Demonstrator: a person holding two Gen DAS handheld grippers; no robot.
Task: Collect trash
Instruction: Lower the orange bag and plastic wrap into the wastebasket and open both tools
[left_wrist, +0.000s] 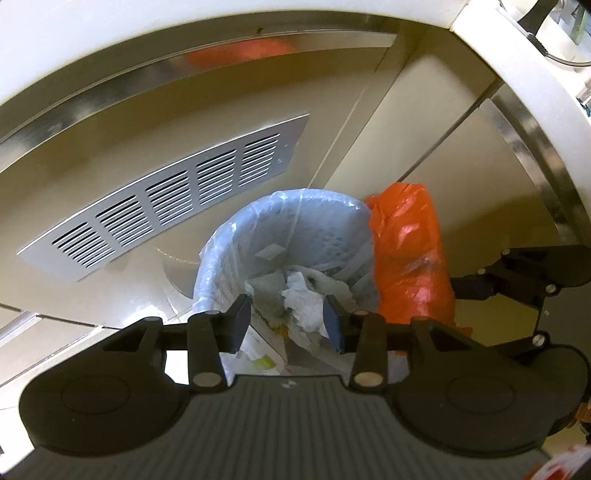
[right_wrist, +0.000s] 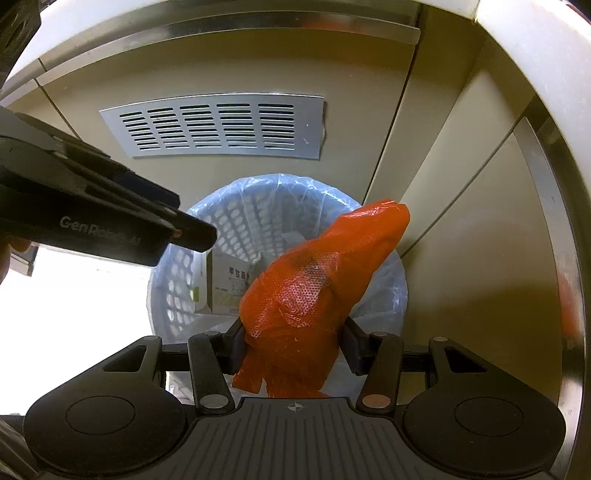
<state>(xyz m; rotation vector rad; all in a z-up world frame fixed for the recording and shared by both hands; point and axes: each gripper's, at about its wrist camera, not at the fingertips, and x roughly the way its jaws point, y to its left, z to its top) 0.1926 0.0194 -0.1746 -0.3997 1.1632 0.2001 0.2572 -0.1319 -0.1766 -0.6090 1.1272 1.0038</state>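
A pale lattice waste basket (left_wrist: 221, 251) (right_wrist: 255, 218) with a clear liner stands on the floor against a cabinet. Inside lie crumpled white tissue (left_wrist: 304, 304) and a small printed carton (left_wrist: 260, 356) (right_wrist: 229, 288). My left gripper (left_wrist: 288, 325) hovers over the basket's mouth with its jaws open; the tissue shows in the gap, and the pads do not press on it. My right gripper (right_wrist: 293, 343) is shut on a stuffed orange plastic bag (right_wrist: 317, 288) (left_wrist: 410, 258), holding it above the basket's right rim. From the right wrist view, the left gripper (right_wrist: 195, 234) reaches in from the left.
A metal vent grille (left_wrist: 166, 206) (right_wrist: 218, 125) is set into the beige cabinet front behind the basket. Cabinet doors (right_wrist: 461, 258) with steel edge strips close off the right side. A white counter edge (left_wrist: 517, 74) runs overhead. Bright floor (right_wrist: 74, 314) lies to the left.
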